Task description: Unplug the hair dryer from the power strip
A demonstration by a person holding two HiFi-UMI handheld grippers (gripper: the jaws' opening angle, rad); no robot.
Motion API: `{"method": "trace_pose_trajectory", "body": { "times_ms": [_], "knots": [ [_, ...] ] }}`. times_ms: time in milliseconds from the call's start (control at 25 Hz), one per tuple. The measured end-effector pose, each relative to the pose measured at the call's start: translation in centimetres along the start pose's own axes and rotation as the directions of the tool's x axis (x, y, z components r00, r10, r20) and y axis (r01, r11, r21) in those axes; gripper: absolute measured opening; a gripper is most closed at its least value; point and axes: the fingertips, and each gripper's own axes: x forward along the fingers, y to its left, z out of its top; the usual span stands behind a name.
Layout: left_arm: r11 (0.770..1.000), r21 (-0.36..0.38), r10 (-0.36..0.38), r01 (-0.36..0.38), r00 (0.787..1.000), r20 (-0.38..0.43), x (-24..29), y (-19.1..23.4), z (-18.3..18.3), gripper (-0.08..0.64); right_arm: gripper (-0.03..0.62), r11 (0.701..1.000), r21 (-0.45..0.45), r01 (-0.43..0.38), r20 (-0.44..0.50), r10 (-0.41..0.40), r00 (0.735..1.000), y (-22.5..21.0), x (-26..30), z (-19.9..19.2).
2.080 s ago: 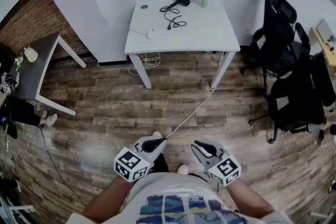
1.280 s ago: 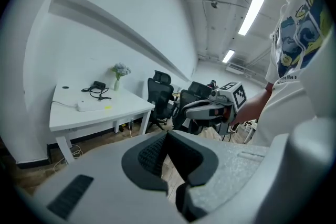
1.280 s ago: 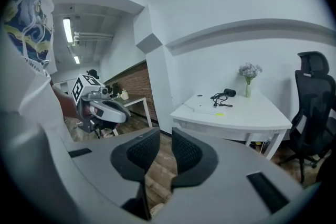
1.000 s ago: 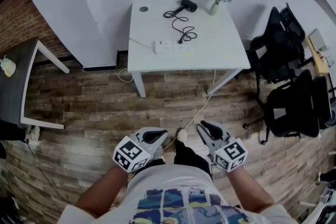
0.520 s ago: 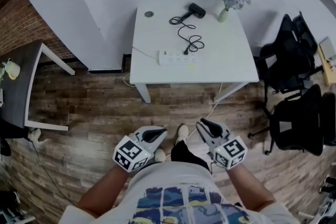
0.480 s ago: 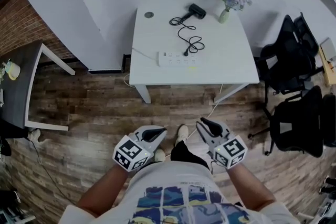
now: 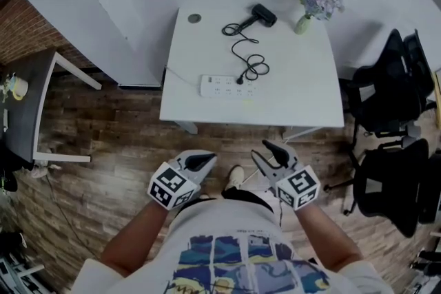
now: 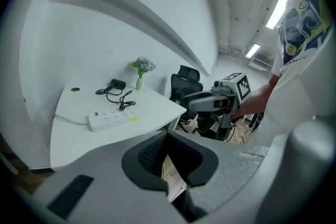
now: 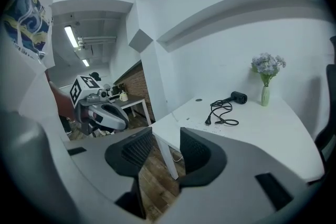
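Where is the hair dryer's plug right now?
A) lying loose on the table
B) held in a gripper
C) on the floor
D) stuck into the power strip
D: the plug stands in the power strip, its cord running back to the hair dryer.

I wear a white short-sleeved T-shirt (image 7: 227,244) printed across the front with blue panels touched with yellow, and the same print shows at the edge of both gripper views. Below it are dark trousers (image 7: 241,195) and a pale shoe (image 7: 236,175).

My left hand-held gripper (image 7: 200,162) has a smooth light-grey shell, and its black pads (image 8: 152,155) are finely ribbed. A white cube (image 7: 169,188) with black square markers sits at its back.

My right hand-held gripper (image 7: 270,151) is built the same way: grey shell, black ribbed pads (image 9: 135,150) and its own marker cube (image 7: 298,187). Its jaws are opening, with nothing between them. Flat dark rectangular insets mark the grey shells.
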Motion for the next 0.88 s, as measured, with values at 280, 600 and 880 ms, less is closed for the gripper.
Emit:
{"method": "trace_pose_trajectory", "body": {
  "times_ms": [280, 600, 880],
  "knots": [
    [0.996, -0.026, 0.085, -0.085, 0.996, -0.011, 3.8, 3.7, 1.8, 0.002, 0.178, 0.999, 0.014, -0.046, -0.005, 0.046, 0.999, -4.8, 2.9, -0.1],
    [0.996, -0.036, 0.085, -0.087, 0.995, -0.051, 7.0, 9.8, 2.9, 0.002, 0.158, 0.999, 0.026, -0.035, -0.050, 0.036, 0.998, -8.6, 7.8, 0.5],
    [0.999, -0.036, 0.023, -0.026, 0.995, -0.099, 10.1, 15.6, 3.5, 0.002, 0.144, 0.997, 0.069, 0.028, -0.089, -0.021, 0.996, -12.3, 12.5, 1.0]
  ]
}}
